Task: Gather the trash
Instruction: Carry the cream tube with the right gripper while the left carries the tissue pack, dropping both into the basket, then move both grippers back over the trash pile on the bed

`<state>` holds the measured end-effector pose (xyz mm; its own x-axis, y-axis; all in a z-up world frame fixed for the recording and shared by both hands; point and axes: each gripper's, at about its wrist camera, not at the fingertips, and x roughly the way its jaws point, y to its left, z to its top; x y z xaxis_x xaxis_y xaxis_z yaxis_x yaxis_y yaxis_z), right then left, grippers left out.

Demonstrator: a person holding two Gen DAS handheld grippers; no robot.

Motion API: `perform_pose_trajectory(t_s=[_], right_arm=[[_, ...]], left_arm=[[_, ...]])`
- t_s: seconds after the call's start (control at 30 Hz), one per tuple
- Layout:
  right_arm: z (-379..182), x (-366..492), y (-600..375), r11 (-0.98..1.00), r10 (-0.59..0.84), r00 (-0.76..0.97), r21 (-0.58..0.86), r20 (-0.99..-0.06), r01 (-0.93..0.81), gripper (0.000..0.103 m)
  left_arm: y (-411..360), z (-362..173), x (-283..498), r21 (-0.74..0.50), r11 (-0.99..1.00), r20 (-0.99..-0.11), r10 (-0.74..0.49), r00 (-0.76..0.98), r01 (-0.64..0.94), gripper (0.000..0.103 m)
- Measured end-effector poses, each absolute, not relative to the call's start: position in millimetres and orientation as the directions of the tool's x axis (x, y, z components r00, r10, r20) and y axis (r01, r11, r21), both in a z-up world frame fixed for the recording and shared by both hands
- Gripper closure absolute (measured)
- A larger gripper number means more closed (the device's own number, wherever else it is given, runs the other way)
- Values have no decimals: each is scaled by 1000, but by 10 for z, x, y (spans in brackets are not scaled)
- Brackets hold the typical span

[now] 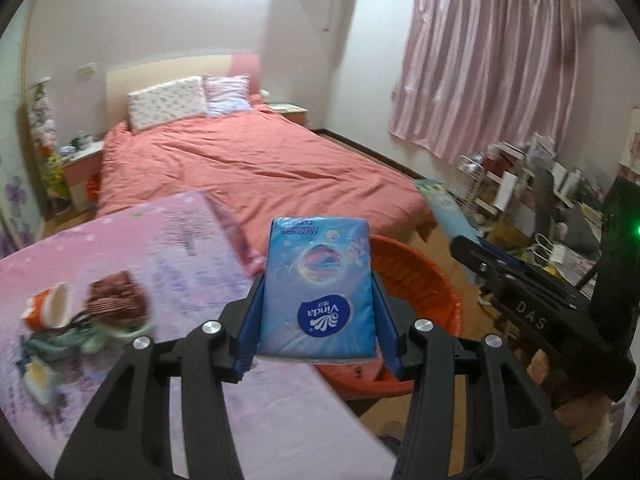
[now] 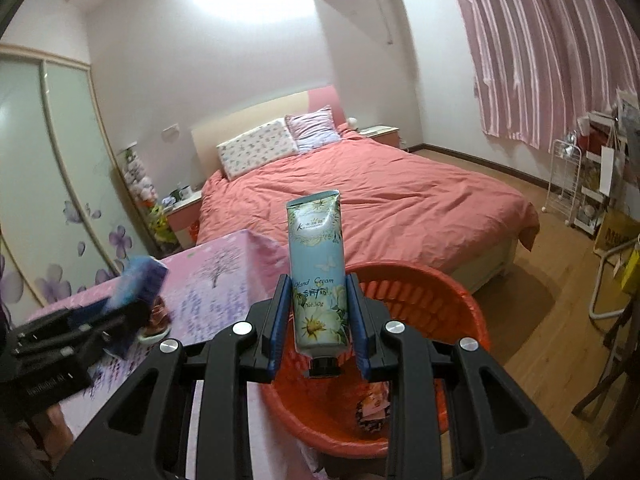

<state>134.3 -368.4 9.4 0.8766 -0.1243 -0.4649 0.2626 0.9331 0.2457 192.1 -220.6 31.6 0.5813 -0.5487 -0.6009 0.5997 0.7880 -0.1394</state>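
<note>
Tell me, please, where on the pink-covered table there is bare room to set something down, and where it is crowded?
The pink tablecloth lies bare from its far corner to the near edge beside the orange basket. Its left side is crowded: a tipped paper cup, brown crumpled wrapper and blurred scraps. Both grippers are occupied: the left gripper holds the tissue pack, the right gripper a hand cream tube.

Two hand-held grippers, one tissue pack (image 1: 318, 288), one hand cream tube (image 2: 318, 276), one orange basket (image 2: 420, 292), one bed (image 1: 256, 160), two pillows (image 1: 166, 100), one paper cup (image 1: 50, 306).

Tongs (image 1: 318, 300) clamp tissue pack (image 1: 319, 286) — above basket (image 1: 424, 280).
</note>
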Motion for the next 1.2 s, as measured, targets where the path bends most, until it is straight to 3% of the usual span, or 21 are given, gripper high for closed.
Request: perform_pose_trajectory(t_s=[0.23,0.33,0.37,0.43,0.53,0.77,0.93,1.2], right_arm=[[-94,1442,-4037,904,-106,866,315,-488,288,74],[-207,1539,-4167,893,-85,855,342,-512,293,73],[-253,1566,-4198,888,-88,847,345,-524,306,70],[-341,1602,-4248,881,-87,835,349,-544,319,56],[-384,1537,-4224,880,-106,828,336,-550,336,48],[-317,1420,-4080,899,-166,821,259,-546,354,30],[-233,1442,-3876,920,-173,823,210,-541,332,28],[-249,1541,-3333,958,-126,820,145,-559,246,28]], left_arm=[[-2829,-6,2112,-147,758,-654,-556,513,635,53],[-2962,-195,2229,-132,769,-690,-524,499,626,46],[-2971,-253,2276,-130,776,-702,-512,495,617,40],[-2943,-363,2354,-131,793,-722,-488,491,595,38],[-2818,-443,2409,-122,813,-732,-461,501,570,31],[-2304,-436,2350,-51,859,-728,-382,570,509,15],[-1630,-428,2269,9,912,-717,-280,639,410,14],[-208,-498,2406,60,993,-728,-23,685,97,14]])
